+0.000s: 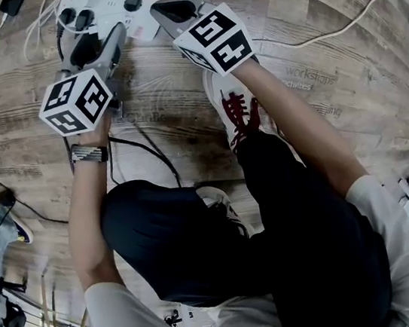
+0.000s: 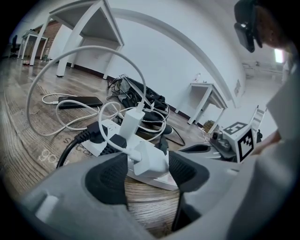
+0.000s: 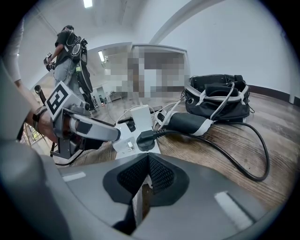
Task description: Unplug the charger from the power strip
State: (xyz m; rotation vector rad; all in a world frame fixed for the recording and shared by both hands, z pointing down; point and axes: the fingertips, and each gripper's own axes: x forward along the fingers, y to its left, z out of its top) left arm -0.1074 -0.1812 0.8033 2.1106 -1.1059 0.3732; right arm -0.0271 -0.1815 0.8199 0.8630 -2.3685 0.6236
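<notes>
Slipping threatens: open left gripper (image 2: pixel 149 171) merely surrounds the white blocky charger (image 2: pixel 146 158); closed right gripper (image 3: pixel 147 164) sits at the white power strip (image 3: pixel 140 117).

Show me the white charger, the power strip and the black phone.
white charger (image 2: pixel 149 161): left gripper view, its front face.
power strip (image 2: pixel 96 147): left gripper view, its left end.
black phone (image 2: pixel 80 101): left gripper view, its top face.

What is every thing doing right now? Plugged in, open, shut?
charger: plugged into the power strip
power strip: flat on the floor
black plug: plugged in
left gripper: open, charger between its jaws
right gripper: shut, over the power strip's end
</notes>
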